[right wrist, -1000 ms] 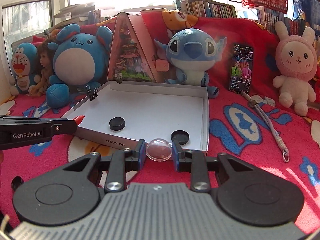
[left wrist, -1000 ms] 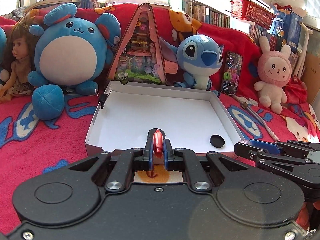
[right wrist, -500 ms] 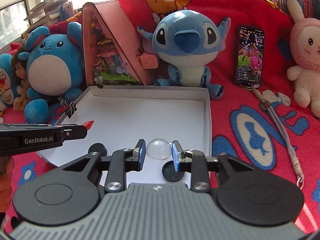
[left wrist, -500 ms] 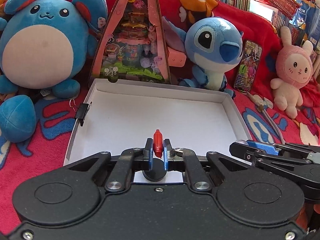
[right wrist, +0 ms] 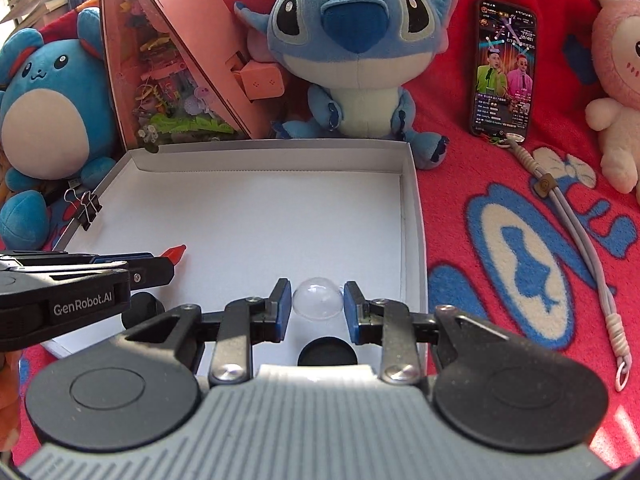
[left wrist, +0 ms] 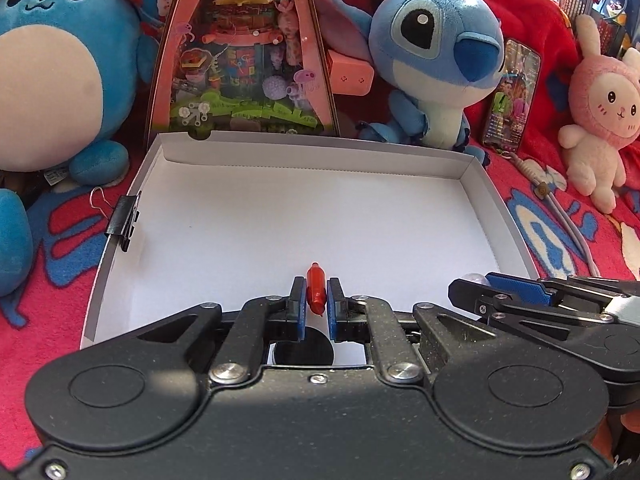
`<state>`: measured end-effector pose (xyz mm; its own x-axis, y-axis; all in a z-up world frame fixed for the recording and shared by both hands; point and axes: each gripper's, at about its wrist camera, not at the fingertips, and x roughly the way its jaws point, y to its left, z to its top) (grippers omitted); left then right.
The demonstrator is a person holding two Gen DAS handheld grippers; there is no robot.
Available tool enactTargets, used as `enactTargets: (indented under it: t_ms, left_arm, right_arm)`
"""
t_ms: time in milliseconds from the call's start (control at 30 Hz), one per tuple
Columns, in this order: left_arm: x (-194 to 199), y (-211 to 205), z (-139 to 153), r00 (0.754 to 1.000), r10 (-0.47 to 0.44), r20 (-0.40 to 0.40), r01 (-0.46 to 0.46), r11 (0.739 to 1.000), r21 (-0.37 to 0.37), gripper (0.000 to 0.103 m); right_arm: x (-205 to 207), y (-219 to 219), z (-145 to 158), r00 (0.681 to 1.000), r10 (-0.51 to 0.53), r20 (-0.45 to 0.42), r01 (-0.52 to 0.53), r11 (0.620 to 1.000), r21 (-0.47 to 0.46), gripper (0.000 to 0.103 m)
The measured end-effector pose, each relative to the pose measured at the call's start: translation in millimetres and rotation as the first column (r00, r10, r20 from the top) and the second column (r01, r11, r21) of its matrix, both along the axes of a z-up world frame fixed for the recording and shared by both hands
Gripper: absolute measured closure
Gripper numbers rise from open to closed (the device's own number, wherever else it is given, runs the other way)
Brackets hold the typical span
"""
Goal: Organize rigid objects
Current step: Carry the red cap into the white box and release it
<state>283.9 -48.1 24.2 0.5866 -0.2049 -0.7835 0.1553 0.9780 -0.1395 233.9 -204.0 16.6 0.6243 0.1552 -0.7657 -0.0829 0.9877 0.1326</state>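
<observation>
A shallow white cardboard box lies on a red blanket. My left gripper is shut on a small red pointed piece and holds it over the box's near part; it also shows in the right wrist view with the red tip. My right gripper is shut on a clear dome above the box's near right part; it also shows in the left wrist view. Black round caps lie on the box floor under the grippers.
A black binder clip sits on the box's left wall. Behind the box stand a pink triangular toy case, a blue Stitch plush and a round blue plush. A phone, cord and pink bunny lie right.
Both grippers have moved forward from before the box's front edge to over its floor, still holding the red piece and the clear dome. The black caps now lie beneath them.
</observation>
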Motion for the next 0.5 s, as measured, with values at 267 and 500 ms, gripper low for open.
enactTargets:
  t_ms: [267,500]
  left_arm:
    - [-4,-1,-9,1.000,-0.014,0.003,0.014,1.000,0.028,0.093]
    - [-16,-3,0,0.998,-0.030,0.049,0.027,0.998,0.058,0.084]
  right_arm:
    - [-2,1,-7,1.000,0.011,-0.010,-0.012,1.000,-0.020,0.069]
    - [-10,-3,-3,0.999,0.020,0.027,-0.020,1.000,0.000,0.064]
